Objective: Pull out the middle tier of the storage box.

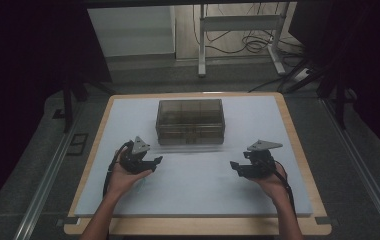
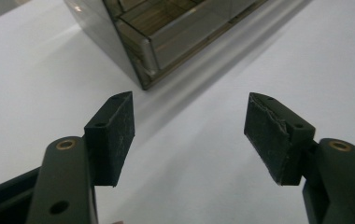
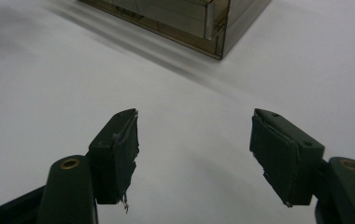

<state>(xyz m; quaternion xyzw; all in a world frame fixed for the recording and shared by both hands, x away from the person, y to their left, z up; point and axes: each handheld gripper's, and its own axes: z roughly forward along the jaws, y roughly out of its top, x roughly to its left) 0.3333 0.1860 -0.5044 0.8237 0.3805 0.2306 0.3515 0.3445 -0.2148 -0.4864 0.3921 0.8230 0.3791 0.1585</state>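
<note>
A smoky translucent plastic box [image 1: 190, 121] with inner drawers or compartments stands at the far middle of the white mat. My left gripper [image 1: 154, 165] is held low in front of the box's left front corner [image 2: 143, 70], jaws wide open with nothing between them [image 2: 189, 135]. To the right, my right gripper [image 1: 234, 167] hovers over the mat in front of the box's right front corner [image 3: 215, 44]. It too stands open and empty [image 3: 194, 154]. Both are a short way from the box and apart from it.
The white mat [image 1: 198, 190] lies on a wooden tabletop [image 1: 298, 150] whose edges show all round. Beyond the far edge are table legs and cables [image 1: 248, 45] on the floor. A metal rail [image 1: 43, 185] runs along the left side.
</note>
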